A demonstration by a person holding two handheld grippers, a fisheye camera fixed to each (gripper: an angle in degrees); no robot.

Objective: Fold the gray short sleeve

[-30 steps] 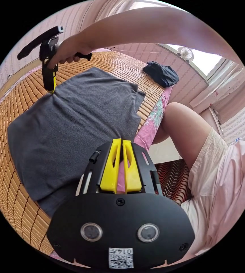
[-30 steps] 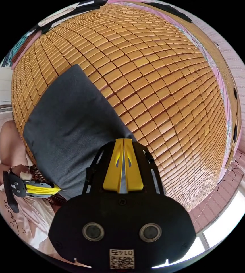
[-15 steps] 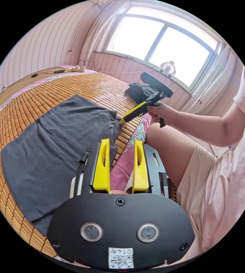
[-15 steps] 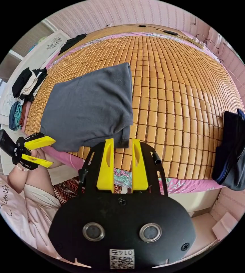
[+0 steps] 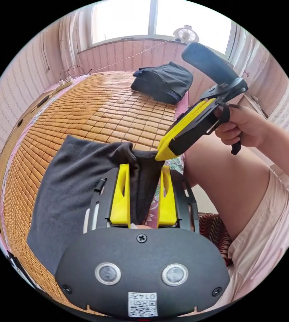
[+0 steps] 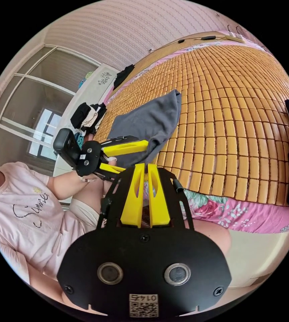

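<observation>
The gray short-sleeve shirt (image 5: 74, 177) lies folded on a bamboo mat (image 5: 101, 107), one corner hanging over the bed's edge. My left gripper (image 5: 143, 167) is open, and that hanging corner passes between its jaws. My right gripper (image 5: 159, 155) comes in from the right with its tip on the same corner, jaws pressed together on the cloth. In the right gripper view, the right gripper (image 6: 145, 165) pinches the shirt (image 6: 148, 120) at its near corner. Just to the left there, the left gripper (image 6: 134, 156) stands open around the cloth.
A folded dark navy garment (image 5: 164, 80) lies at the far end of the mat (image 6: 225, 110) under the window. Several clothes (image 6: 85, 115) are piled on a white cabinet. The person's leg (image 5: 231, 181) is beside the bed's pink flowered edge (image 6: 238, 211).
Both grippers let go of the shirt's far edge and came to its near corner. The right gripper has narrowed from open to shut; the left opened and now straddles the cloth.
</observation>
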